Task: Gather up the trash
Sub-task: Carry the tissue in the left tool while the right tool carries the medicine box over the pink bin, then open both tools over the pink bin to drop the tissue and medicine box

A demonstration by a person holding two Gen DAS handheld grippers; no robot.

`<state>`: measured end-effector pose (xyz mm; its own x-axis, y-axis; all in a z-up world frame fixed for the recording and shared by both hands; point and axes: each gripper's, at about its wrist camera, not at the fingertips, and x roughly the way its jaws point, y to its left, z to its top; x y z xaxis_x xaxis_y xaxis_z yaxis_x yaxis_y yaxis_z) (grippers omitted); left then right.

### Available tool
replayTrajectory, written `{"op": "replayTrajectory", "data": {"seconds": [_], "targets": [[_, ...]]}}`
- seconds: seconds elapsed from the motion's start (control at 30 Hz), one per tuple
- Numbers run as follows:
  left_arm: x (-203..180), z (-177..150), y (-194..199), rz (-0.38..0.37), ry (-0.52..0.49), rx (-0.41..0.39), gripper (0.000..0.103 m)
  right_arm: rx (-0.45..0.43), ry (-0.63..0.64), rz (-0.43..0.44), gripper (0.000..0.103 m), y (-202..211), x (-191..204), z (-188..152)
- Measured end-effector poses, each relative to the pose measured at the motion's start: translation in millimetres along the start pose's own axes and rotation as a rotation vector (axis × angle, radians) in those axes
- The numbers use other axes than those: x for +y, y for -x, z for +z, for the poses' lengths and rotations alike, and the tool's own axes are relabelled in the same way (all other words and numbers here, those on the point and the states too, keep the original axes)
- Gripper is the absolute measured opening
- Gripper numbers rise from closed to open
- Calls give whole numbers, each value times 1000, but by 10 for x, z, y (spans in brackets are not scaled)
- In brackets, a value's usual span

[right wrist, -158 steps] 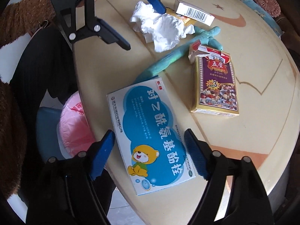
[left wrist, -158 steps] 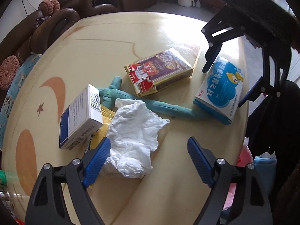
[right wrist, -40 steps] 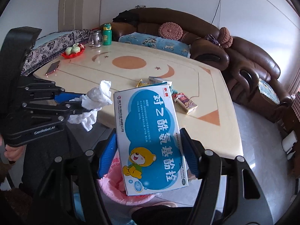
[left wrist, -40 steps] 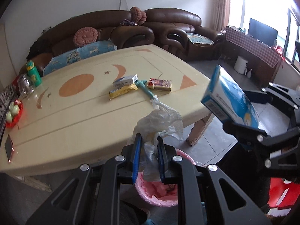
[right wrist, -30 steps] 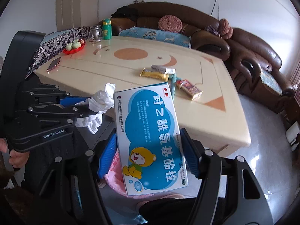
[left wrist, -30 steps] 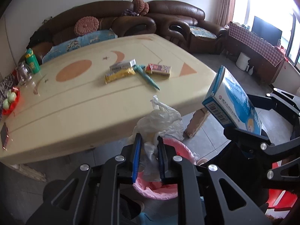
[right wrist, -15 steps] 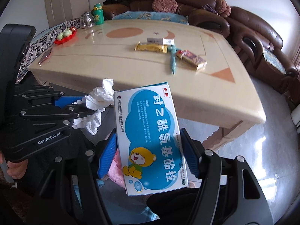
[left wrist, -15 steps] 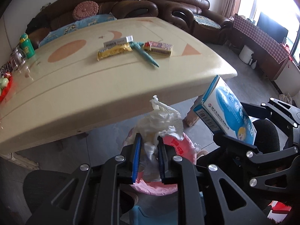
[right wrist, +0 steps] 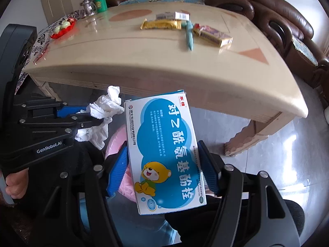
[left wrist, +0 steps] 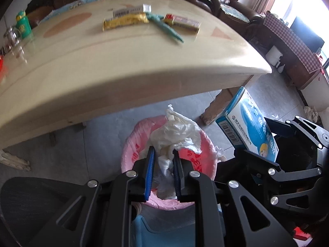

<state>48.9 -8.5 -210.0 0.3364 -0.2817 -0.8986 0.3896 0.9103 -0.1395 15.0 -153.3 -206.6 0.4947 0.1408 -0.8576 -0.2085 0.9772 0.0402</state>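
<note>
The left gripper (left wrist: 163,160) pinches a crumpled white tissue (left wrist: 176,131) over the pink-bagged round bin (left wrist: 131,146); the right gripper (right wrist: 162,170) squeezes a blue-and-white cardboard box (right wrist: 164,150).

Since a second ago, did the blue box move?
Yes. In the left wrist view the blue box, in the right gripper, has dropped from level with the table edge to below it, nearer the pink bin.

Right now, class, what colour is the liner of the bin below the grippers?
Pink bin liner with red print; clearest in the left wrist view.
</note>
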Motion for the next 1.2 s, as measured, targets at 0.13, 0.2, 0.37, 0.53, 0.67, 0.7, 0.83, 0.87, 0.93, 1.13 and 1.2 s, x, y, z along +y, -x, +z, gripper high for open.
{"op": "replayTrajectory", "data": {"seconds": [0.13, 0.2, 0.37, 0.53, 0.67, 0.7, 0.83, 0.87, 0.93, 1.13, 1.2], "targets": [[65, -10, -208, -24, 33, 39, 17, 29, -6, 1, 64, -163, -12, -43], [91, -18, -309, -30, 42, 60, 17, 50, -14, 7, 64, -269, -12, -68], [189, -65, -621, -38, 76, 119, 17, 102, -23, 13, 64, -536, -4, -142], [267, -150, -912, -43, 112, 181, 17, 169, -27, 19, 64, -852, -2, -227], [287, -204, -1120, -40, 109, 218, 17, 213, -38, 26, 64, -1064, -33, -258], [295, -204, -1182, -44, 111, 231, 17, 223, -39, 22, 64, -1109, -35, -259], [304, -225, -1361, -59, 129, 259, 17, 258, -28, 9, 64, -1281, -18, -268], [305, -217, -1401, -56, 132, 264, 17, 266, -29, 8, 64, -1333, -12, -267], [317, -221, -1503, -47, 135, 277, 17, 285, -41, 13, 64, -1425, -9, -271], [366, -227, -1696, -35, 152, 316, 17, 324, -34, 20, 64, -1592, -1, -302], [369, -217, -1725, -35, 155, 321, 17, 333, -30, 20, 64, -1618, 12, -302]]}}
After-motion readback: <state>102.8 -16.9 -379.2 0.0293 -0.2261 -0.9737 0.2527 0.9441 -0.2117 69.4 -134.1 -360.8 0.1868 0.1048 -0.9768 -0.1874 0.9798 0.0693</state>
